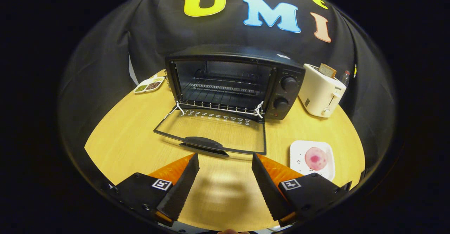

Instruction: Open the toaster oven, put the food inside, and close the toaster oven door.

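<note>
Gripper [225, 160] hangs above the near edge of the table [116, 146], fingers spread wide, nothing between them, only bare wood and their own shadow below. Black ribbed fingertips [186, 177], orange behind.

Just ahead of the fingers: the toaster oven door [214, 130], dropped fully open and lying flat toward the near edge, its dark handle [204, 143] closest to the fingertips. Glass panel shows the wood through it.

Beyond the door, the toaster oven [232, 82] sits mid-table toward the far edge, cavity open, wire rack [221, 89] inside, two knobs [289, 84] on its right side.

Right of the fingers, near the table's near right edge: a white square plate [299, 151] with a round pink food [315, 158] on it, untouched.

Far right edge: a white toaster [318, 93] with a bread slice [327, 70] standing in the slot. Far left: a small divided dish [149, 85] of grains.
</note>
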`<state>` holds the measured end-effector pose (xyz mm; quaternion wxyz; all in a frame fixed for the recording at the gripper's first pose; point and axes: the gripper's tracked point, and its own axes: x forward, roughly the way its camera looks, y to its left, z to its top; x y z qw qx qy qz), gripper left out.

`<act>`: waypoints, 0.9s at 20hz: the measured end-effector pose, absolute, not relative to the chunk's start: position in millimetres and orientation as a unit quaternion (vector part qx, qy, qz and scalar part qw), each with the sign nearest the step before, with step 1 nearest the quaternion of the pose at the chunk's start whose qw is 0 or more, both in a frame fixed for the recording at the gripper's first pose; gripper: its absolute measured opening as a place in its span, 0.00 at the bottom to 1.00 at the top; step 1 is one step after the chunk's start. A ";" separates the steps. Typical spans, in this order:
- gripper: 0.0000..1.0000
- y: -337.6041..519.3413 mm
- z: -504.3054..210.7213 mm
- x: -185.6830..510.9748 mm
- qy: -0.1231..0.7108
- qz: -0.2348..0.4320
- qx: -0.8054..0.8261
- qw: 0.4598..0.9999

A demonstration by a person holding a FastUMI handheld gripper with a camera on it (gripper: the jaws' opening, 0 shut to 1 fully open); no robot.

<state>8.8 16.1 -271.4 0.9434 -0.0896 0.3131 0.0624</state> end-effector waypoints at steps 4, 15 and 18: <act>0.97 -49.9 -249.1 -3.2 0.314 0.035 -0.108 0.942; 0.97 -200.3 -260.8 -5.3 0.388 -0.005 -0.064 0.919; 0.97 -233.2 -274.9 -4.5 0.425 0.002 -0.087 0.901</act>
